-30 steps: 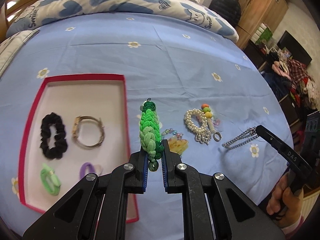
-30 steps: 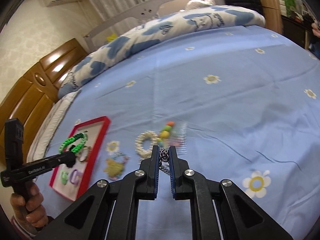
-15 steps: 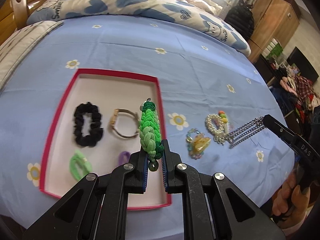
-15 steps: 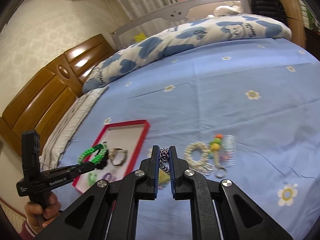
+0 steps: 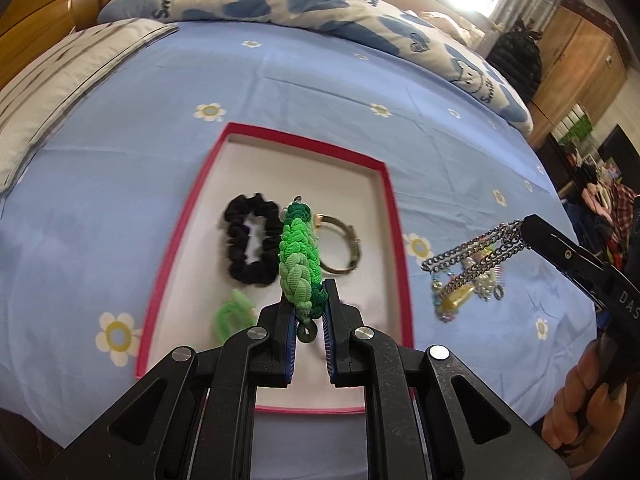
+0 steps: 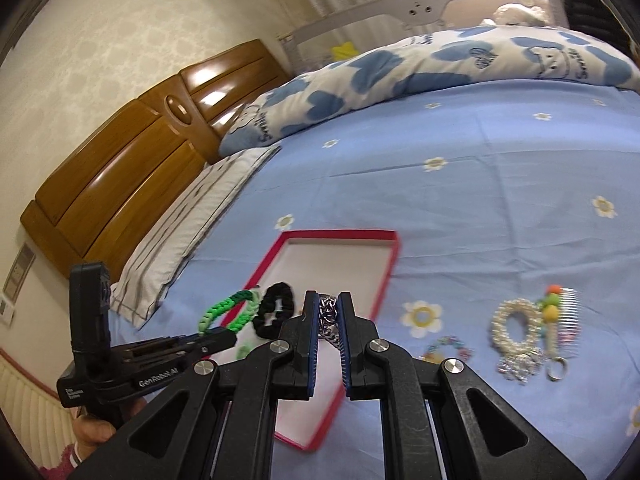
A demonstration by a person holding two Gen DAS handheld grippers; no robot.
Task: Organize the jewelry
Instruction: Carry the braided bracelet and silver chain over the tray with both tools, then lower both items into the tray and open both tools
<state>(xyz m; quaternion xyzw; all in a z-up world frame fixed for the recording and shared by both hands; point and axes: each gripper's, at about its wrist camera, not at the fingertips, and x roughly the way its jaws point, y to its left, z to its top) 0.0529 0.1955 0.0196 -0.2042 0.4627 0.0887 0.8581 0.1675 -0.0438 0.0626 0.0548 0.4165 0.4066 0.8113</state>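
Observation:
My left gripper [image 5: 309, 312] is shut on a green braided bracelet [image 5: 299, 256] and holds it above the red-rimmed white tray [image 5: 382, 168]. In the tray lie a black scrunchie [image 5: 250, 240], a metal bangle [image 5: 344, 248] and a light green hair tie [image 5: 232, 314]. My right gripper [image 6: 329, 312] is shut on a silver chain [image 6: 328, 318], which hangs to the right of the tray in the left wrist view [image 5: 472, 256]. The left gripper with the bracelet [image 6: 230, 310] shows in the right wrist view.
On the blue flowered sheet right of the tray lie a pearl bracelet [image 6: 516, 326], a beaded comb [image 6: 560, 312] and a small beaded bracelet with a yellow clip [image 6: 446, 350]. A pillow [image 6: 192, 216], a rolled duvet [image 6: 440, 64] and a wooden headboard [image 6: 132, 164] lie beyond.
Both grippers have moved left toward the tray. The green bracelet now hangs over the tray's middle, and the chain has come closer to the tray's right rim.

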